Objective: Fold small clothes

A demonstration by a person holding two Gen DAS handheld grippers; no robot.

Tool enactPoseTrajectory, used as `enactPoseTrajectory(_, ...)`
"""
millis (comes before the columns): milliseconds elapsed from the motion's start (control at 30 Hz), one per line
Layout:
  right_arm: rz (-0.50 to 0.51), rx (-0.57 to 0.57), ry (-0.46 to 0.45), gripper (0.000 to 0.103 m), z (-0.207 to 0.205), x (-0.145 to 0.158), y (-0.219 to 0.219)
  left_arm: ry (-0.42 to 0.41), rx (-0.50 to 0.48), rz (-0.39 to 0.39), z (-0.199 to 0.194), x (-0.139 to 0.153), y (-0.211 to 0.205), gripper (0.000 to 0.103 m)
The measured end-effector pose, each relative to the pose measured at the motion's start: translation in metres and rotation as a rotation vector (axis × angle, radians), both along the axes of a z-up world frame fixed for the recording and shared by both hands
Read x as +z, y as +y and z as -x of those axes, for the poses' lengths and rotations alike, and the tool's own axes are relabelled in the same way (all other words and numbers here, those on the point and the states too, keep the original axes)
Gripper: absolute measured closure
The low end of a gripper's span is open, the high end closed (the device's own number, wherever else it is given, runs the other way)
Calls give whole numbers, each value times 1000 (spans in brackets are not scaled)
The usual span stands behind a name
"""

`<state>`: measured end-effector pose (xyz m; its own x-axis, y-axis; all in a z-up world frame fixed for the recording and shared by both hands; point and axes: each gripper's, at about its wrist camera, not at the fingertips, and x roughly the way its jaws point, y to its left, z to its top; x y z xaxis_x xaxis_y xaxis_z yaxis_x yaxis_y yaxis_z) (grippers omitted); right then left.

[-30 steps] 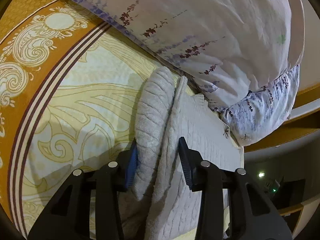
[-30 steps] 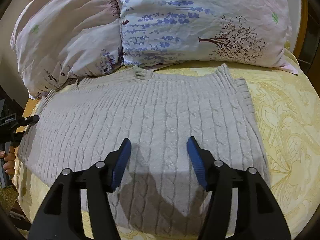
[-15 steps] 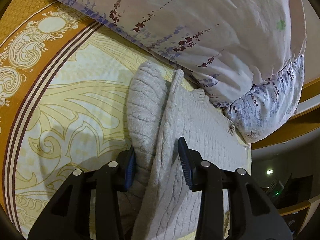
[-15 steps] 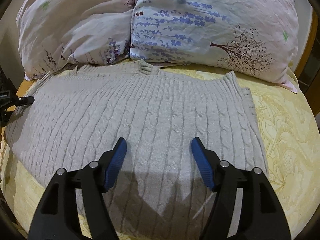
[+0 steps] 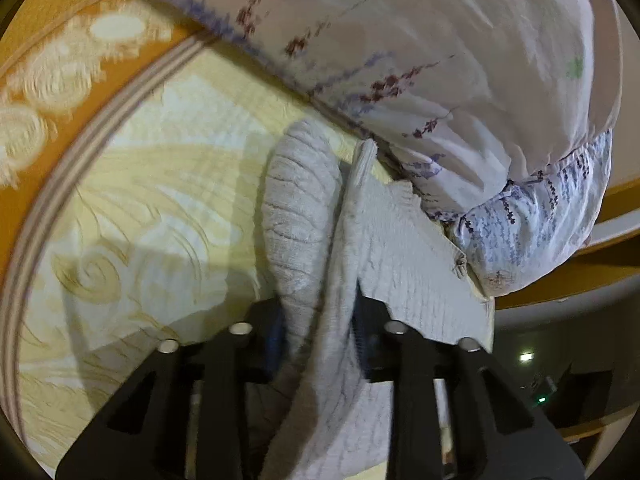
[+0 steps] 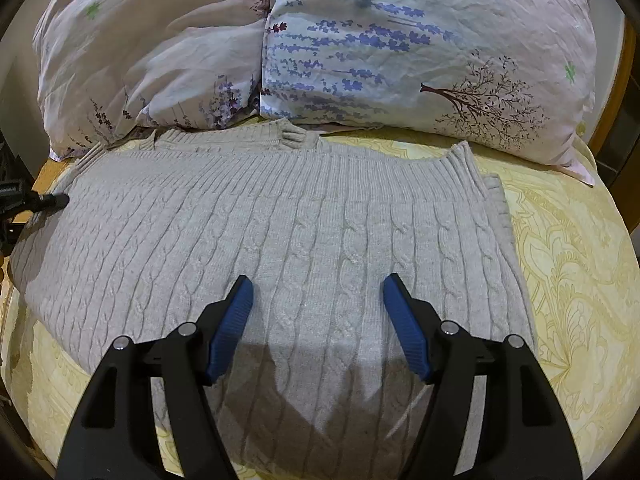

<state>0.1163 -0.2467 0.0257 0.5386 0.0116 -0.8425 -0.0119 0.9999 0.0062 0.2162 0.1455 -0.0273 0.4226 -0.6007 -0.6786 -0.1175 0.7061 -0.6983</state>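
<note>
A grey cable-knit sweater lies spread across the yellow bedspread, its neck toward the pillows. My right gripper is open and empty, hovering just above the sweater's lower middle. In the left wrist view my left gripper is shut on a bunched fold of the sweater at its side edge, with the sleeve drooping to the left. The left gripper also shows at the far left of the right wrist view.
Two floral pillows rest against the headboard just behind the sweater. The bedspread has an orange patterned border on the left side. A wooden bed frame and a dark room lie beyond.
My left gripper has closed on the sweater's side fold and lifted it a little. My right gripper has moved slightly forward over the sweater and stays open.
</note>
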Motion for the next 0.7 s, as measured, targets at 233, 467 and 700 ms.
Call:
enactPoseTrajectory(233, -14, -5, 11, 35, -1, 1, -1, -19, 43, 113, 5, 15, -5, 83)
enactPoseTrajectory(467, -59, -18, 28, 30, 3, 7, -4, -73, 15, 219, 7, 50, -35, 84)
enactPoseTrajectory(700, -222, -85, 12, 26, 17, 23, -32, -158, -108, 346, 6, 95, -105, 84)
